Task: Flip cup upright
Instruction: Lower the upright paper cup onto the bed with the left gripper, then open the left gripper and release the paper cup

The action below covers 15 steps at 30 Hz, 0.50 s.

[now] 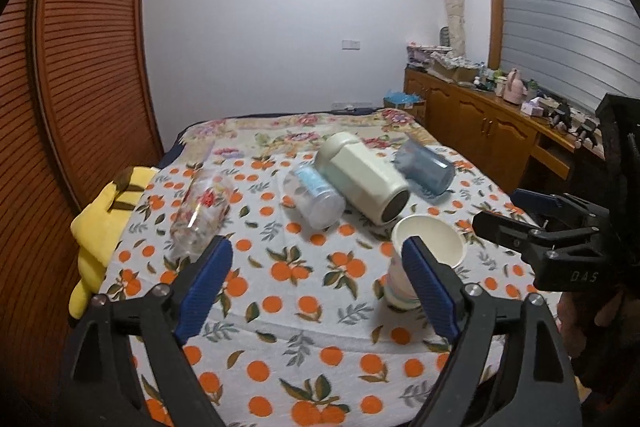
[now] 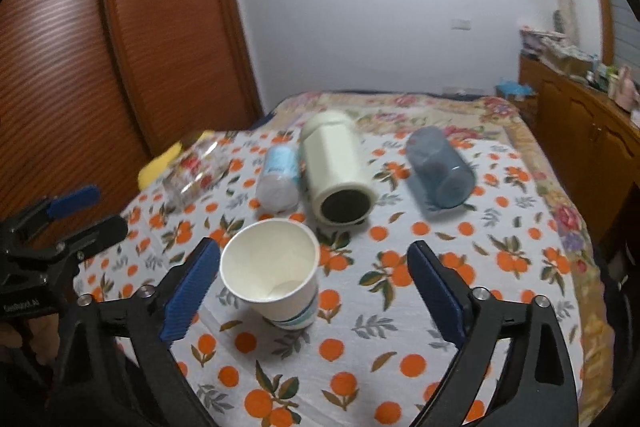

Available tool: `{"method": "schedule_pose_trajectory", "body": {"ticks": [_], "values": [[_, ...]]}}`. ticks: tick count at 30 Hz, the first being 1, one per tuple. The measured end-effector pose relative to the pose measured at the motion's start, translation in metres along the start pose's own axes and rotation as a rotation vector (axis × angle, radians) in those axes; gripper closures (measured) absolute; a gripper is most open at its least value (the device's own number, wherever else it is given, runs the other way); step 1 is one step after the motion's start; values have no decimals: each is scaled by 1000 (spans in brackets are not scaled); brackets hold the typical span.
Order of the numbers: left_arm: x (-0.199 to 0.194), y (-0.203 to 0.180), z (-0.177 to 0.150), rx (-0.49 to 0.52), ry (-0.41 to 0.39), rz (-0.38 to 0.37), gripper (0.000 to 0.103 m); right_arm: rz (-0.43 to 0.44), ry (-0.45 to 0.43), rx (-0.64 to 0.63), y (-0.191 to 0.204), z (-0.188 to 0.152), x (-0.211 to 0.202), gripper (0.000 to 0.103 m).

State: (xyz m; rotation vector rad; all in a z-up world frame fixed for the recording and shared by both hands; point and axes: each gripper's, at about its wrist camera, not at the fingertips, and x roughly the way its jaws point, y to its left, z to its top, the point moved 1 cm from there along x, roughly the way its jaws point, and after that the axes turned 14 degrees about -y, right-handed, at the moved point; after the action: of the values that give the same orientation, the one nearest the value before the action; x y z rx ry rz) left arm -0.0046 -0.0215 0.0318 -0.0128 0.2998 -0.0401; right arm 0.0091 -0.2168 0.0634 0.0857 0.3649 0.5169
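Observation:
A white paper cup [image 1: 428, 247] [image 2: 272, 267] stands upright on the orange-print cloth [image 1: 304, 307] [image 2: 360, 347], mouth up. My left gripper [image 1: 316, 263] is open and empty; its right finger overlaps the cup's near side in its view. My right gripper [image 2: 312, 267] is open and empty, with the cup just inside its left finger; it also shows in the left wrist view [image 1: 516, 211]. A cream tumbler [image 1: 364, 179] [image 2: 336, 175], a blue cup [image 1: 424, 167] [image 2: 440, 171], a small clear cup with a light-blue label [image 1: 314, 193] [image 2: 280, 175] and a patterned glass [image 1: 202, 211] [image 2: 192, 175] lie on their sides.
A yellow plush [image 1: 100, 227] lies at the cloth's left edge. Wooden louvred doors [image 1: 80, 67] stand at the left. A wooden sideboard [image 1: 488, 123] with clutter runs along the right wall. The flowered bedspread [image 1: 304, 127] continues behind the cups.

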Motion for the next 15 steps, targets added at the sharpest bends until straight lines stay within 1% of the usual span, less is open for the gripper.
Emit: {"method": "schedule_pose_trajectory", "body": {"ticks": [4,8,15], "values": [[-5,-9,4,8,-25,-2,9,-45,-52,0,-4,5,-18,1],[-10,-15,6,17,-32,3,9,-96,-102,1,-5,5,-37,0],[-22,-15,3,16,-45,20,9,-115,-129,-1,0,-2,-50,0]]}}
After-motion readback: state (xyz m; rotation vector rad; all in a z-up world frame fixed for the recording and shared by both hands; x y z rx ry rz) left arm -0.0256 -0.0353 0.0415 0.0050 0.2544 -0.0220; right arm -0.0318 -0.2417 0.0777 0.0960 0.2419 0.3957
